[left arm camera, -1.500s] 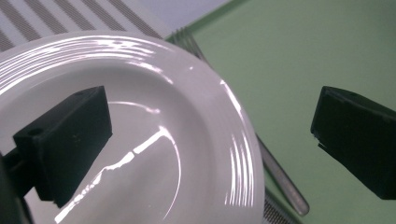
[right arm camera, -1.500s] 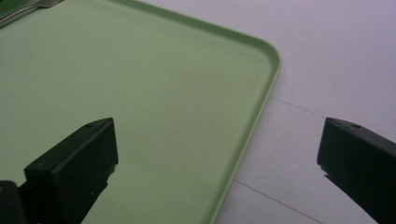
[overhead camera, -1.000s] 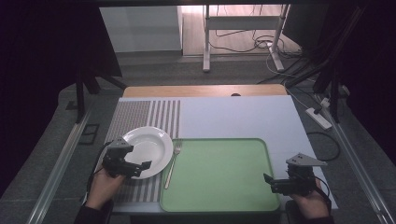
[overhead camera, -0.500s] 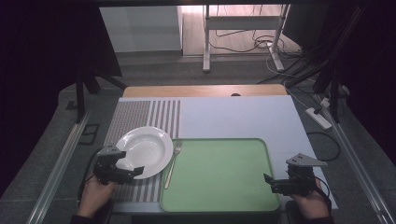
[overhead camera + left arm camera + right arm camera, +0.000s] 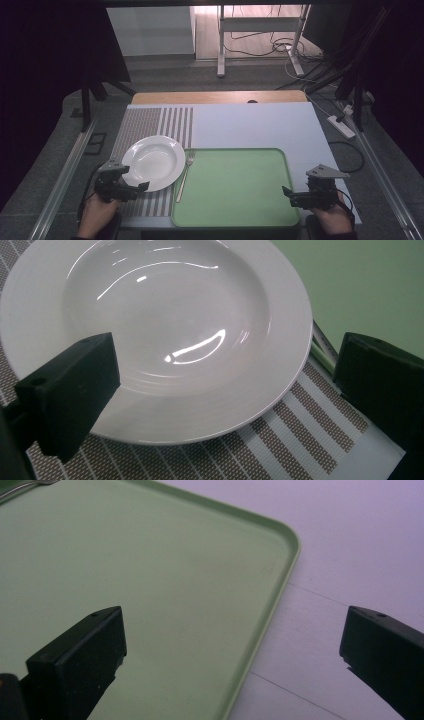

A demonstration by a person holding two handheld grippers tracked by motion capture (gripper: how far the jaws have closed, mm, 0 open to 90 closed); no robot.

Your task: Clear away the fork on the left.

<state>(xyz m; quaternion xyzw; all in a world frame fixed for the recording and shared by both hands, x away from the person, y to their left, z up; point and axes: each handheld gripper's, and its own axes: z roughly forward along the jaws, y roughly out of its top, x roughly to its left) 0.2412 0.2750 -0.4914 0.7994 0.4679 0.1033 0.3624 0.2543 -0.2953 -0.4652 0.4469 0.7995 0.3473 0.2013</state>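
A green tray (image 5: 235,187) is lying at the table's near edge, empty. Just left of the tray a white plate (image 5: 153,162) is sitting on a striped mat (image 5: 150,125), with a fork (image 5: 184,171) lying between plate and tray. The left gripper (image 5: 131,189) is hovering at the plate's near rim, jaws apart; the right gripper (image 5: 295,197) is waiting at the tray's right corner, jaws apart. Closing on that glossy sloped rim, the left jaws could be slipping off or nudging the plate onto the fork.

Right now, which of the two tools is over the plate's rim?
The left tool: its open jaws straddle the plate at the near rim. The right tool is at the tray instead.
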